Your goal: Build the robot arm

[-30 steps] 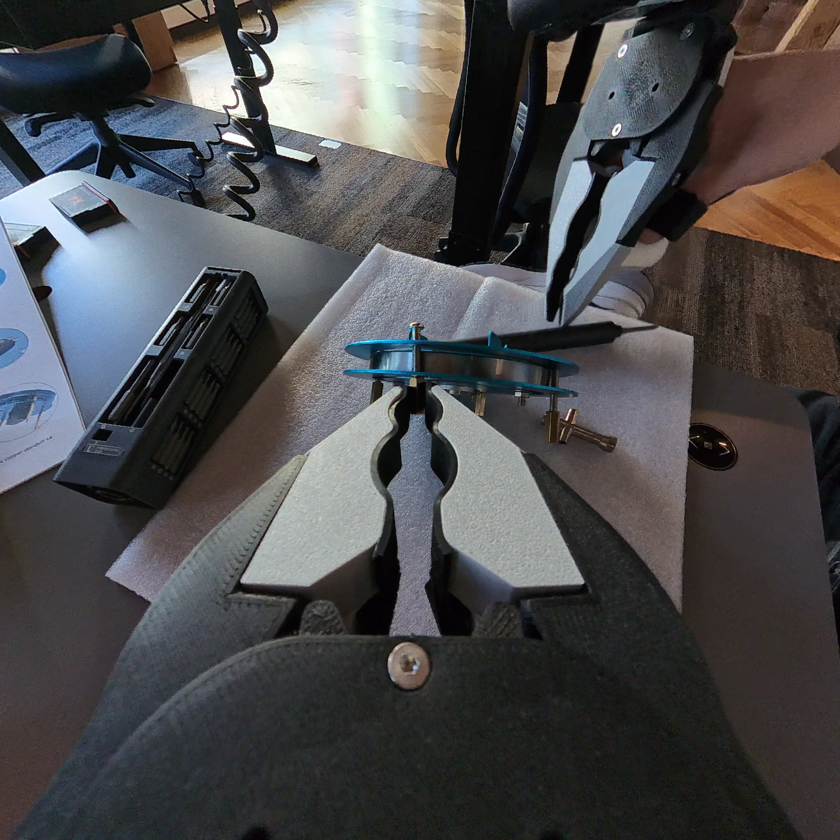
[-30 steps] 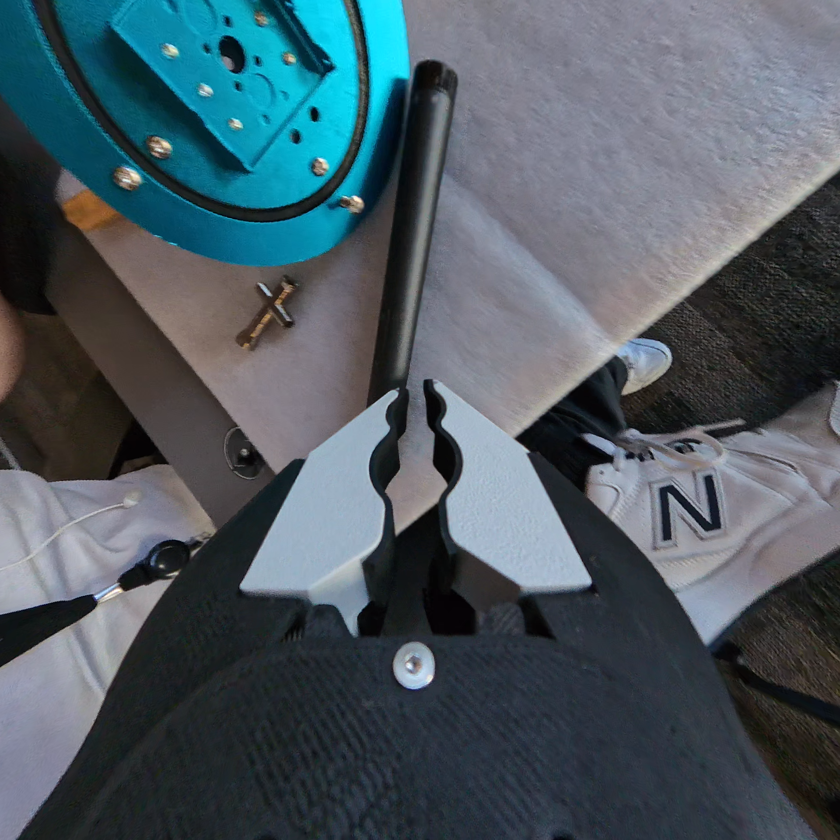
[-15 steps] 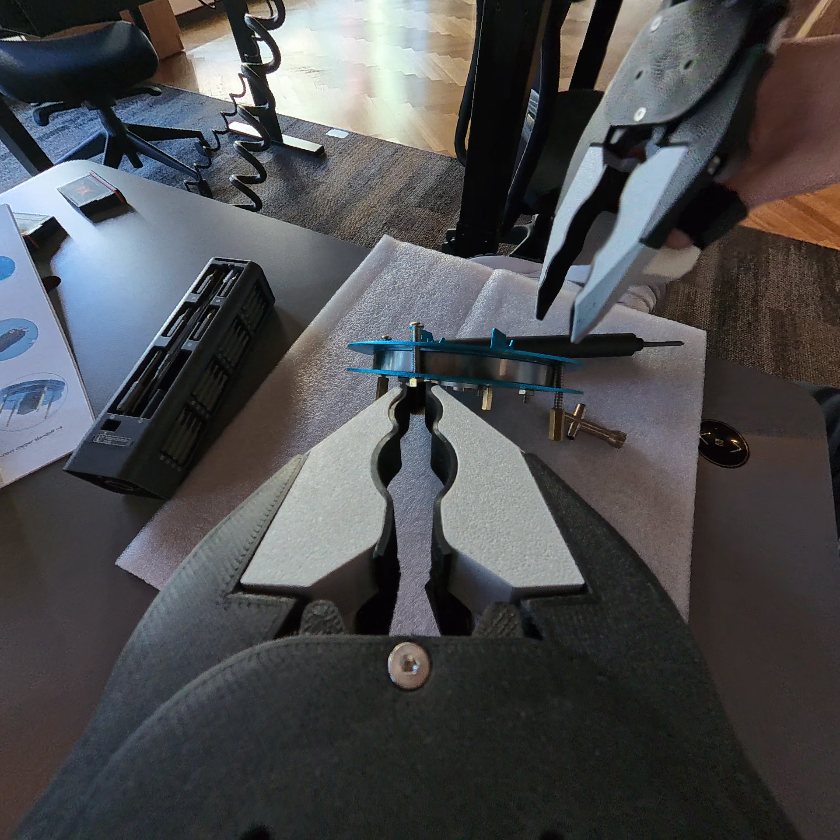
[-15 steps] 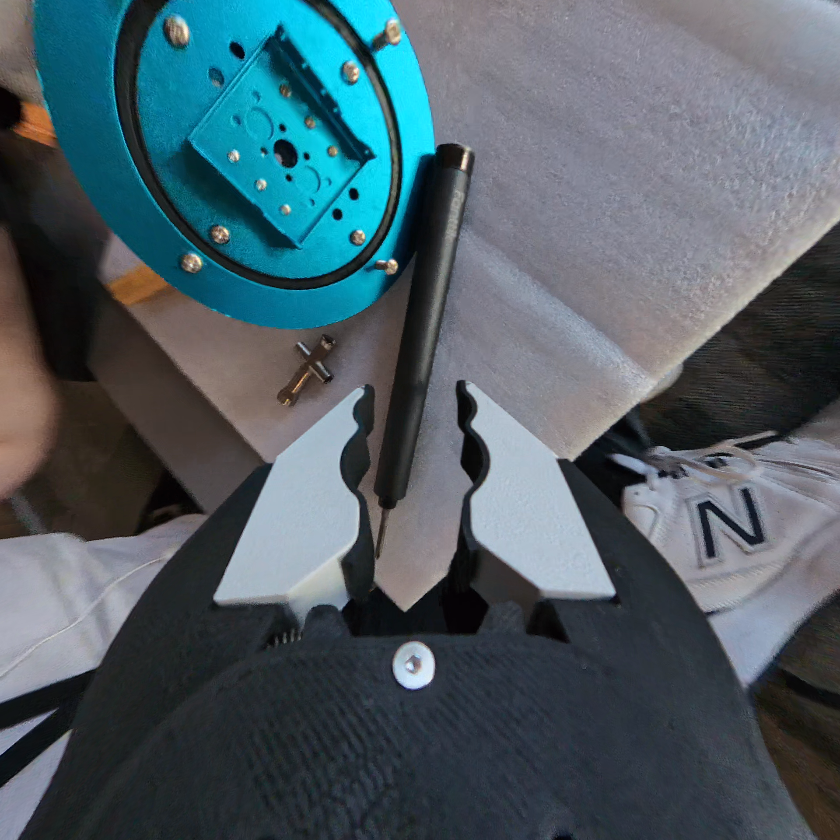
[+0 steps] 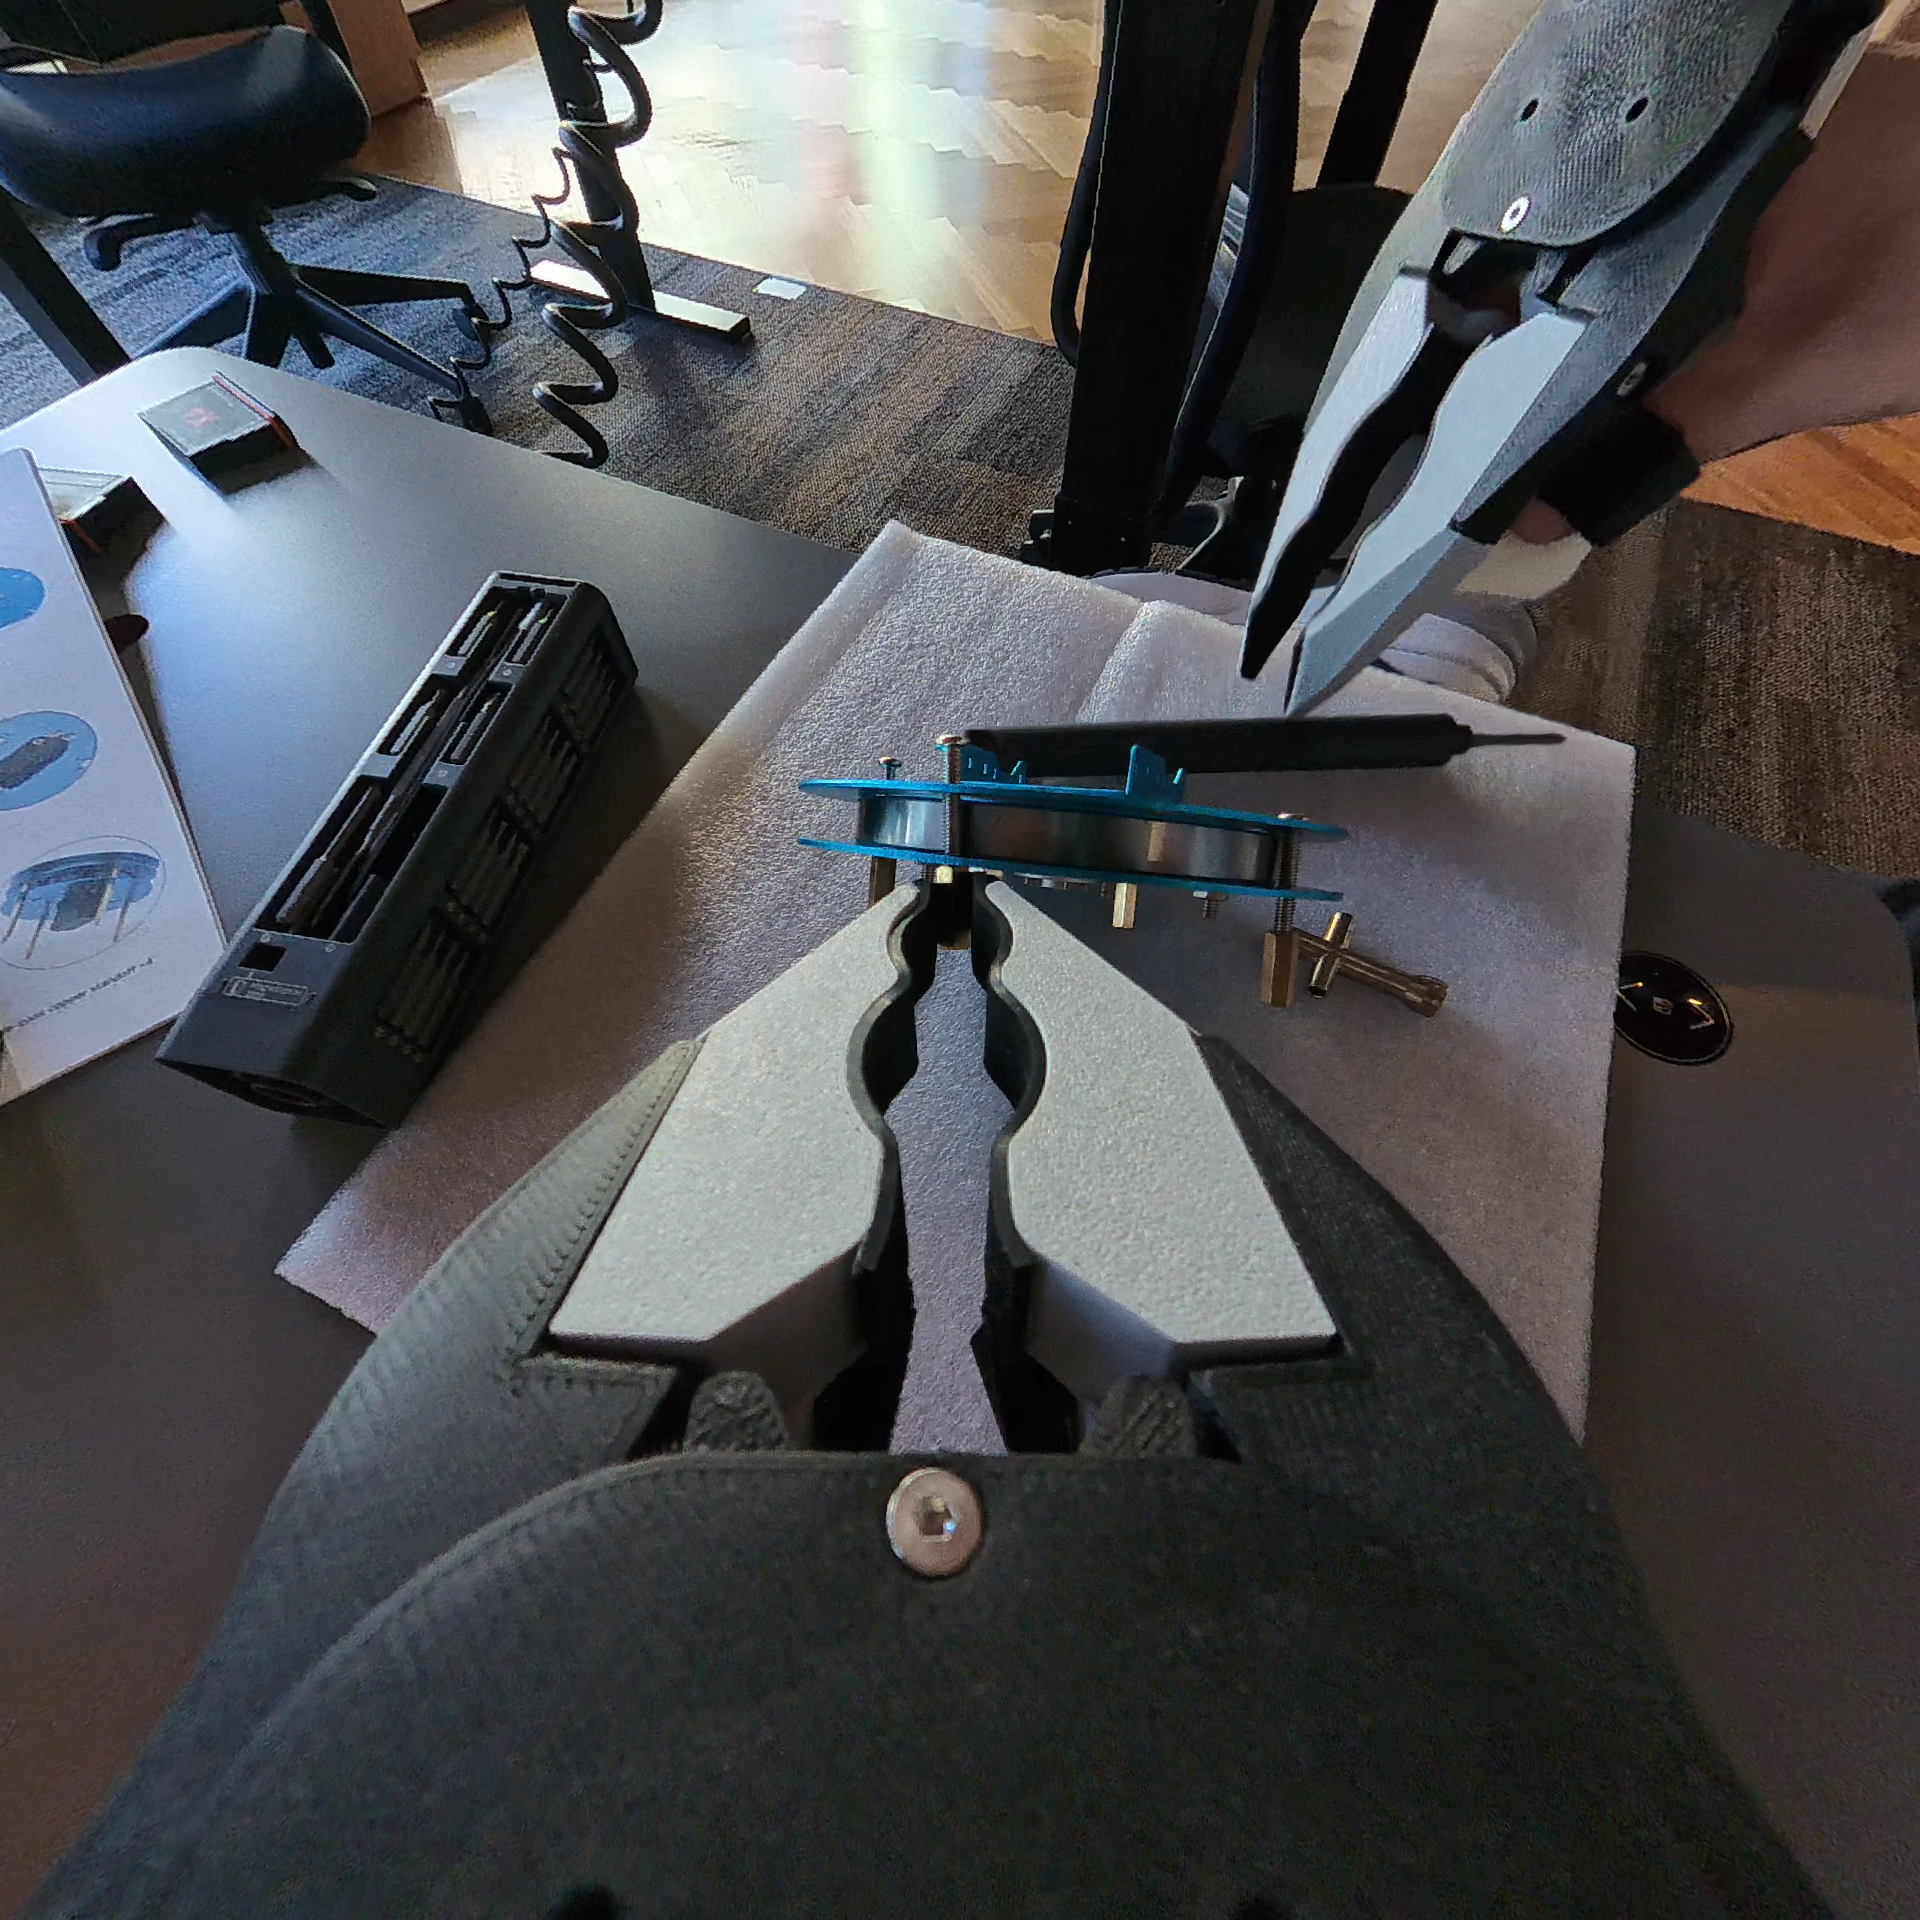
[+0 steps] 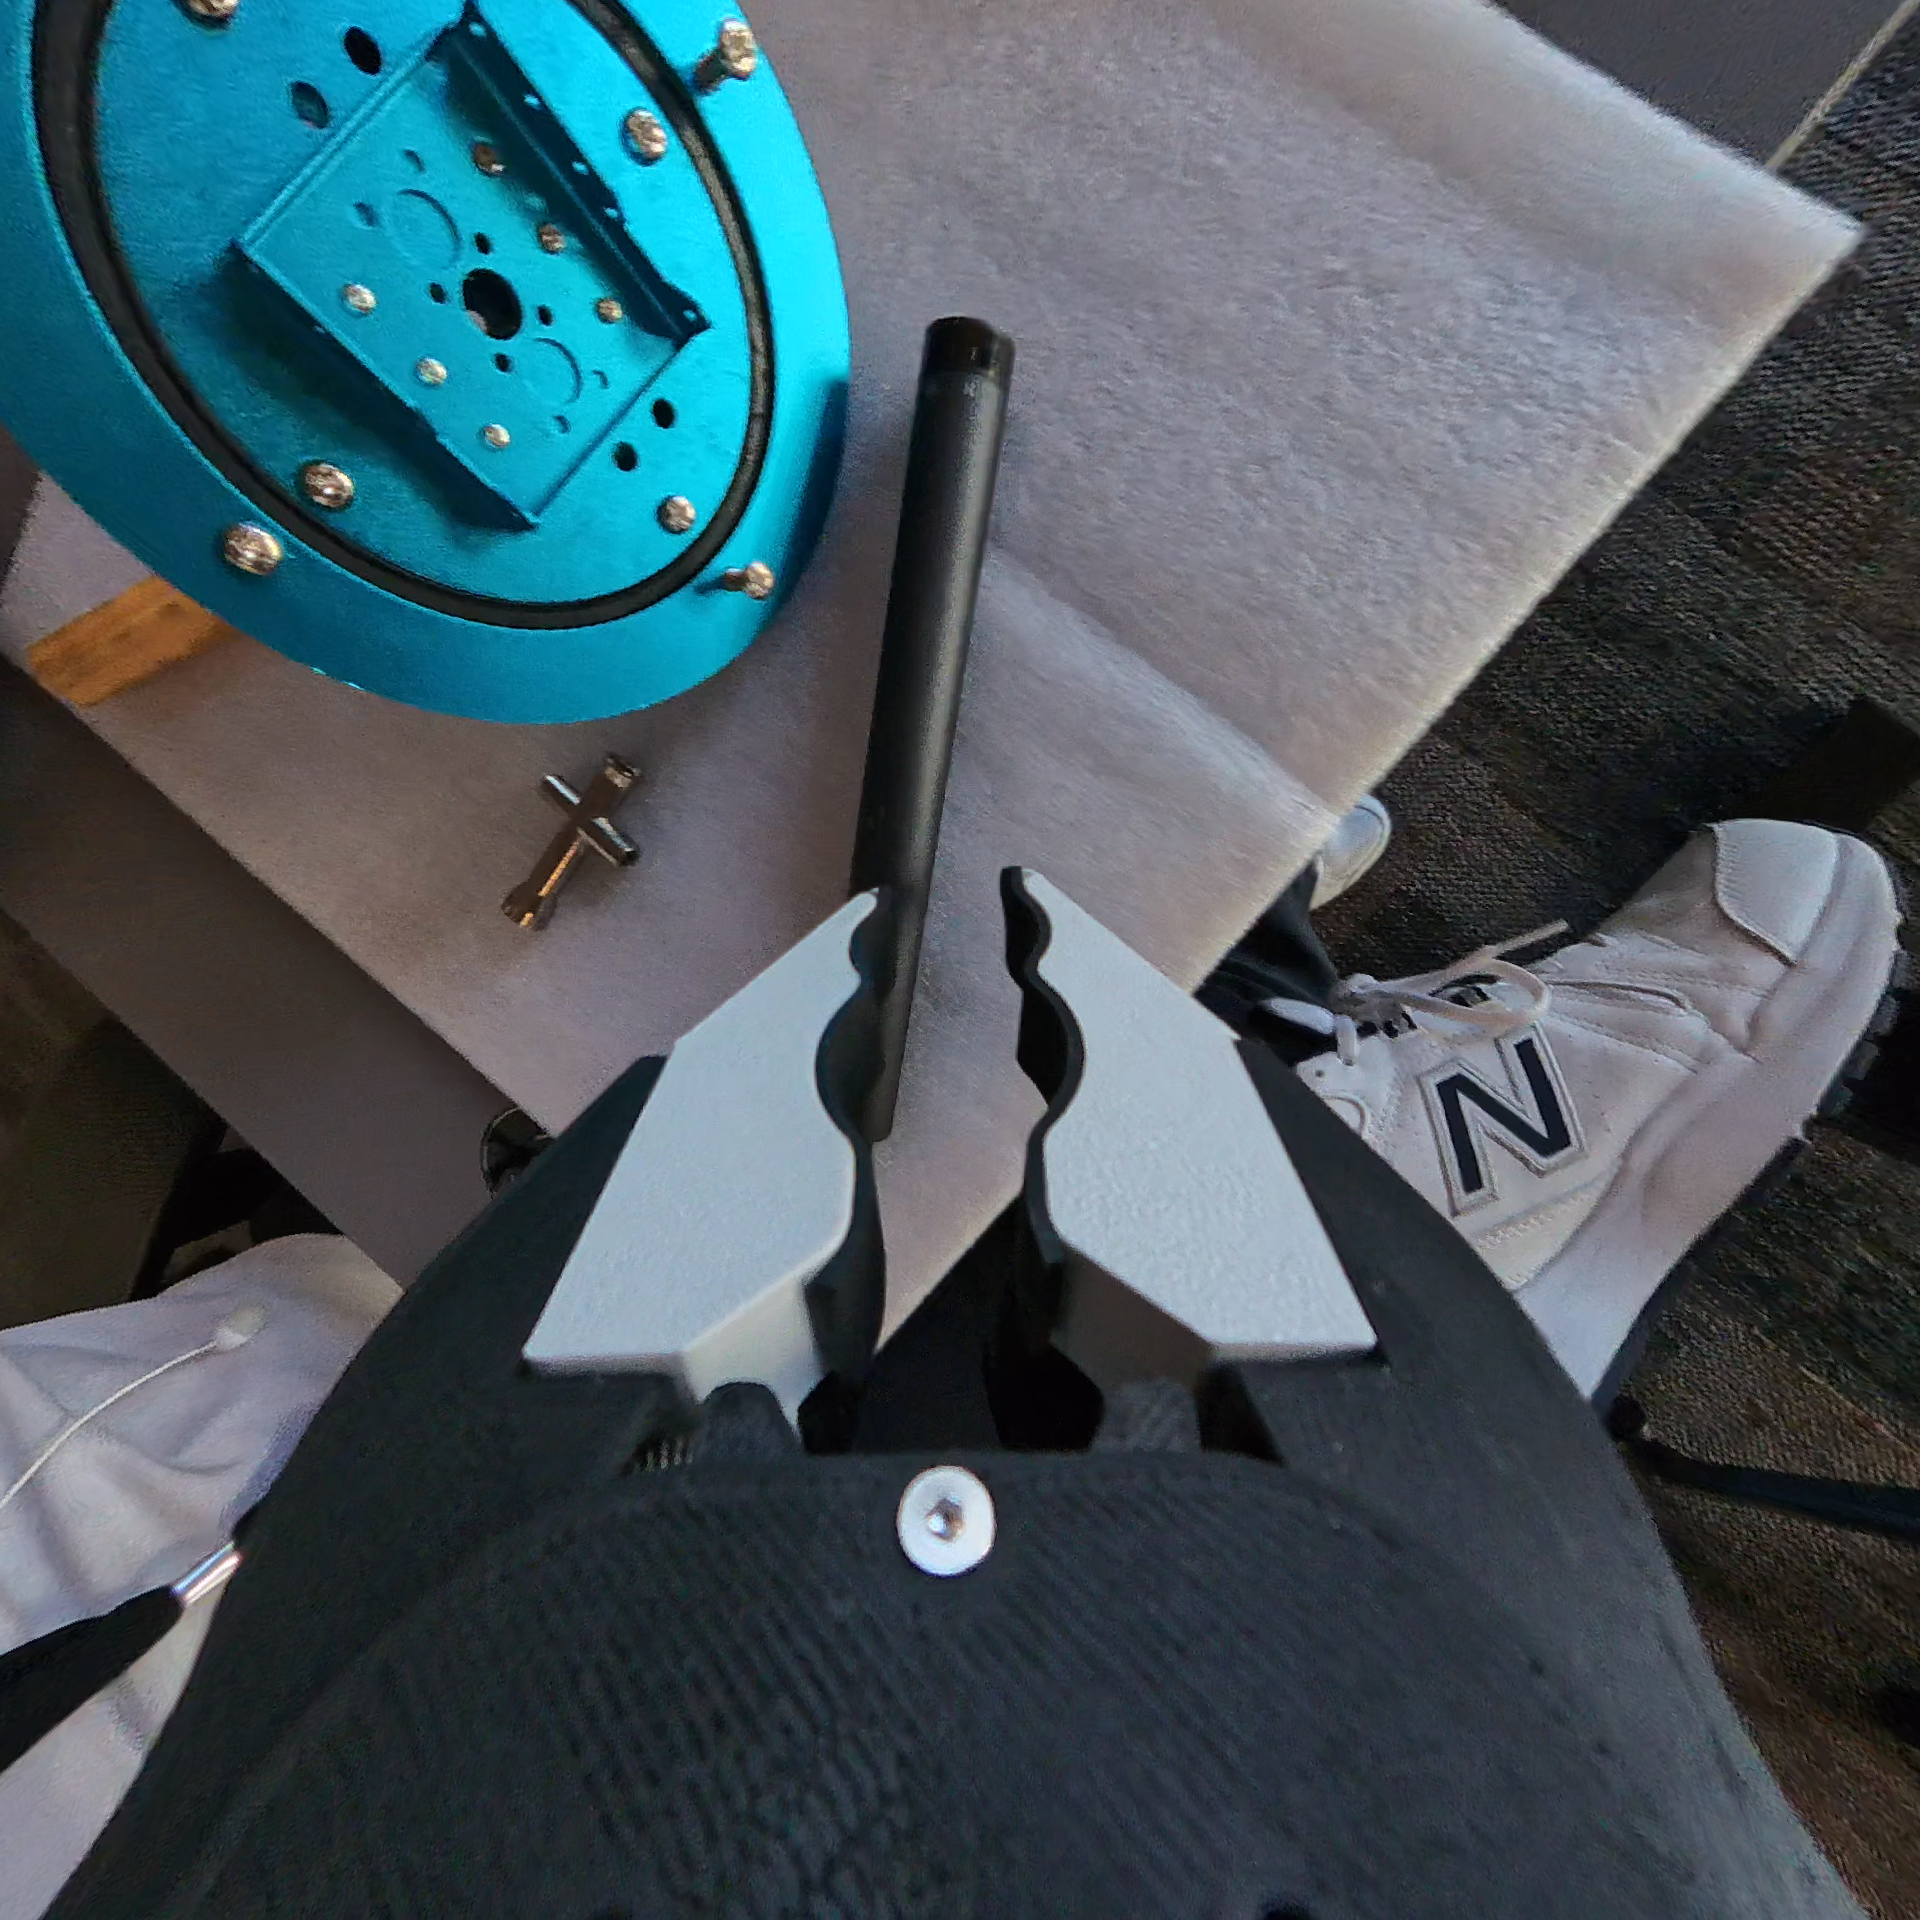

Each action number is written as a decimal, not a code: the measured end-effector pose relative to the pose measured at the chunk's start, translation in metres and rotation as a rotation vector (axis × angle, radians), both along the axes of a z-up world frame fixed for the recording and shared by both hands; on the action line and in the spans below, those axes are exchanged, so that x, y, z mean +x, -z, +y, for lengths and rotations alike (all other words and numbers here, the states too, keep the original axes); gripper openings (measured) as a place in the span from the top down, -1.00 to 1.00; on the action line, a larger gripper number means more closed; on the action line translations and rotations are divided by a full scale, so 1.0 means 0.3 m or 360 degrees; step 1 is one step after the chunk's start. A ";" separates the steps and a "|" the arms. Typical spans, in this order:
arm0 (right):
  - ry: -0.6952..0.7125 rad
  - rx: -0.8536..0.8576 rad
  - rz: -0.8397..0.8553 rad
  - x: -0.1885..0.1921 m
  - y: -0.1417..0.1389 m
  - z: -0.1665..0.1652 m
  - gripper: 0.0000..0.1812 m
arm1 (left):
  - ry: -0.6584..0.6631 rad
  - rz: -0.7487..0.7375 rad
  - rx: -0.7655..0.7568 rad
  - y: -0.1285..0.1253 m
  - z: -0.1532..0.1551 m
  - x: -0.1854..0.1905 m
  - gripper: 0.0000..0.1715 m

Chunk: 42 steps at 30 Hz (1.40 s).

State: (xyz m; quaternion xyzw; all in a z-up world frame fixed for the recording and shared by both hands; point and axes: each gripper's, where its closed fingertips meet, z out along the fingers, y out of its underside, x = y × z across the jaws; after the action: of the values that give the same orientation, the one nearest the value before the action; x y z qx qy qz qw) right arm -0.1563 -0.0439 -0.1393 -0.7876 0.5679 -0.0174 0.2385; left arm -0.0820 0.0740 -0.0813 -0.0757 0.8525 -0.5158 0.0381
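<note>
A blue two-plate disc assembly (image 5: 1070, 800) on brass standoffs stands on a white foam sheet (image 5: 1455, 1091). My left gripper (image 5: 949, 899) is shut on a standoff at the disc's near edge. A black screwdriver (image 5: 1247, 743) lies on the foam just behind the disc. My right gripper (image 5: 1276, 684) hovers open just above its shaft. In the right wrist view the screwdriver (image 6: 935, 623) runs between the open fingers of the right gripper (image 6: 940, 888), close against the left finger, beside the disc (image 6: 416, 312).
A small cross-shaped metal wrench (image 5: 1361, 971) lies on the foam right of the disc. A black bit case (image 5: 416, 831) and a printed leaflet (image 5: 62, 779) lie to the left on the dark table (image 5: 1766, 1351). A person's white shoe (image 6: 1558, 1091) is below the table edge. The gap from one gripper's tips to the other's is roughly 15 centimeters. The small cross-shaped metal wrench (image 5: 1361, 971) sits 8 centimeters or so from the ends of my right fingers. My right wrist view (image 6: 571, 849) looks at it from another angle.
The right gripper opened from shut at the screwdriver and rose. It has now come back down over the shaft with the jaws narrower. The left gripper has not moved.
</note>
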 end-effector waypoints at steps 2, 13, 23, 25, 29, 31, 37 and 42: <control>0.0012 0.0061 -0.0014 0.000 -0.008 0.005 0.78 | 0.0003 -0.0003 0.0001 -0.001 -0.001 -0.001 0.95; -0.0012 0.0368 0.0082 -0.026 -0.020 0.066 0.81 | 0.0000 -0.0004 0.0004 0.001 -0.001 0.001 0.95; -0.0034 0.0253 0.0107 -0.030 0.009 0.057 0.75 | -0.0003 -0.0007 0.0007 0.003 -0.001 0.001 0.95; -0.0046 0.0255 0.0087 -0.025 -0.004 0.058 0.78 | -0.0002 -0.0007 0.0010 0.003 0.000 0.000 0.95; -0.0036 0.0244 0.0161 -0.033 0.018 0.046 0.80 | -0.0001 -0.0014 0.0014 0.003 0.000 -0.001 0.95; -0.0036 0.0286 0.0168 -0.034 0.016 0.053 0.80 | -0.0001 -0.0017 0.0015 0.003 0.000 -0.001 0.95; -0.0027 0.0375 0.0197 -0.026 0.009 0.066 0.82 | -0.0001 -0.0022 0.0020 0.004 0.000 -0.001 0.95; -0.0038 0.0336 0.0208 -0.022 0.011 0.068 0.80 | -0.0001 -0.0019 0.0019 0.004 0.001 0.000 0.95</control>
State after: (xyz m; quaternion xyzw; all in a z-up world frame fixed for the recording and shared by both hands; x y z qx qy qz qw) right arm -0.1628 -0.0236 -0.1425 -0.7643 0.5714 0.0969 0.2828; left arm -0.0821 0.0742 -0.0826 -0.0728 0.8553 -0.5111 0.0438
